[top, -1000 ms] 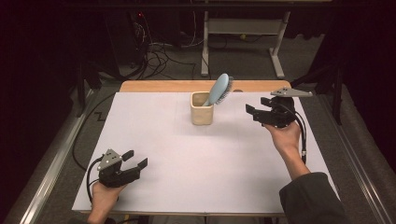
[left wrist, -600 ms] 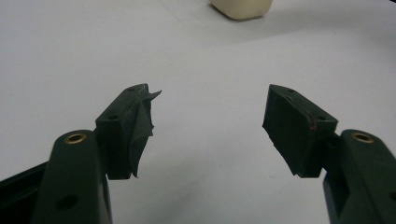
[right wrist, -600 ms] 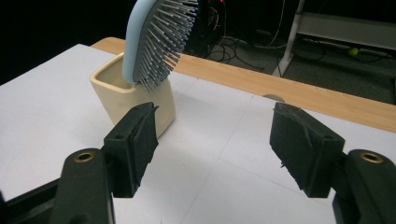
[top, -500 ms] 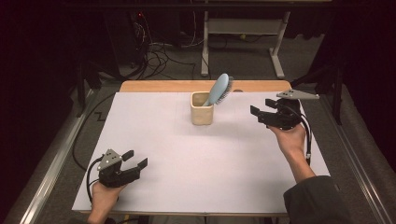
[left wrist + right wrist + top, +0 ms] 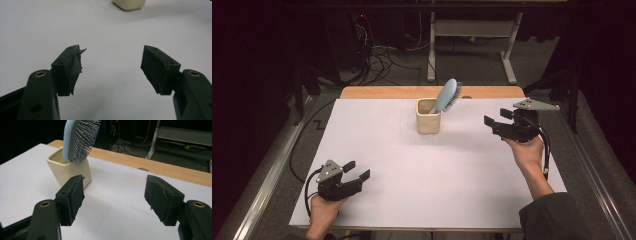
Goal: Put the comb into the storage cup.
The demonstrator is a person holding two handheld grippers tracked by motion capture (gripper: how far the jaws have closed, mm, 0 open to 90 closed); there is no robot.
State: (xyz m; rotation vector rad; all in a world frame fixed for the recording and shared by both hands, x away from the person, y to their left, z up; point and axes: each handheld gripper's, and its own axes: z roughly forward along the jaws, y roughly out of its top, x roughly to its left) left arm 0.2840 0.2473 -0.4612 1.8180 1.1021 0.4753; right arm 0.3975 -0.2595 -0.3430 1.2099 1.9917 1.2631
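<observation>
A: Where's the brush?

B: Standing handle-down in the cup, its pale blue head tilted up and to the right above the rim. From the right gripper view the bristles face the camera and lean out over the cup's near corner.

A: And the cup?

B: On the white sheet, toward the far edge, about the middle from left to right. Just behind it the bare wooden strip of the table shows past the sheet.

A: Which claw is nearer?

B: The right gripper. It is held above the sheet to the right of the cup, apart from it, jaws pointing left toward it. They are spread wide with nothing between them; in its own view the cup sits just beyond the left jaw.

A: The left one?

B: The left gripper is well apart, at the near left corner of the sheet, low over it, pointing to the right. Its jaws are released too, wide and empty. In its own view a torn flap of pad lining sticks out from the left jaw, and the base of the cup shows at the far top edge.

A: Anything beyond the table?

B: Cables on the floor and a white metal frame at the far side.
</observation>
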